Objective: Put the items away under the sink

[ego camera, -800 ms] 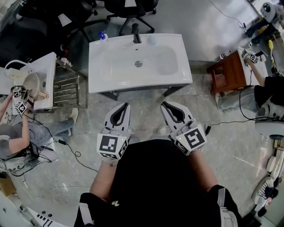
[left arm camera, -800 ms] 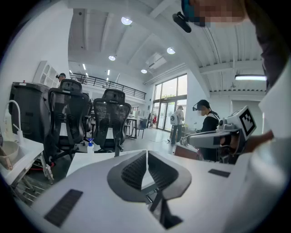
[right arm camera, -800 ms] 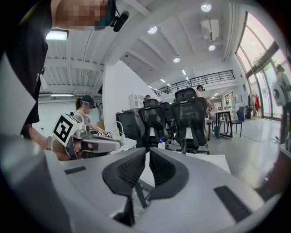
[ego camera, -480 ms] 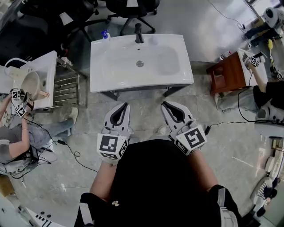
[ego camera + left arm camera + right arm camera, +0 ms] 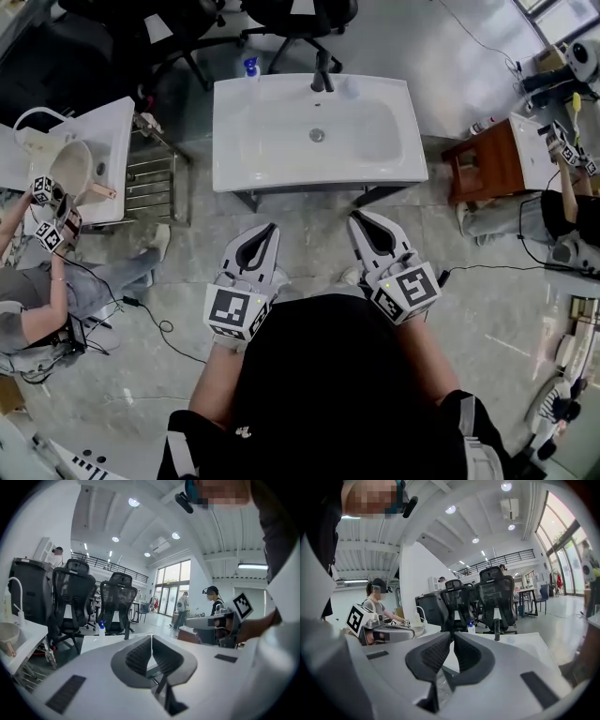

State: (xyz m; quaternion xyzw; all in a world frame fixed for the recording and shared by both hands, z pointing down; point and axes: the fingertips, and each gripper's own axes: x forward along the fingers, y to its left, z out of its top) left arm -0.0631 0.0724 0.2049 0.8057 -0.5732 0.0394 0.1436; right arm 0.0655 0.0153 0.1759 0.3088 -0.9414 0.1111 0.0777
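Note:
A white sink [image 5: 281, 150] on a dark frame stands ahead of me, with a black faucet [image 5: 323, 75] at its back edge. A small spray bottle with a blue cap [image 5: 250, 67] stands at its back left corner. My left gripper [image 5: 270, 228] and right gripper [image 5: 356, 217] are held side by side in front of my body, short of the sink's front edge. Both are shut with nothing between their fingers. The left gripper view shows the bottle [image 5: 101, 629] beyond the left gripper [image 5: 151, 641]. It shows too as the bottle [image 5: 471, 628] past the right gripper [image 5: 452, 639].
A second sink [image 5: 94, 150] with a metal rack [image 5: 150, 183] stands at the left, where a seated person [image 5: 37, 291] works with grippers. A brown wooden stand [image 5: 487, 159] and another person are at the right. Office chairs [image 5: 300, 19] stand behind the sink. Cables [image 5: 150, 314] lie on the floor.
The head view has shifted, so the sink now sits further right and a little lower in the picture. Both grippers stay shut and in the same place before my body.

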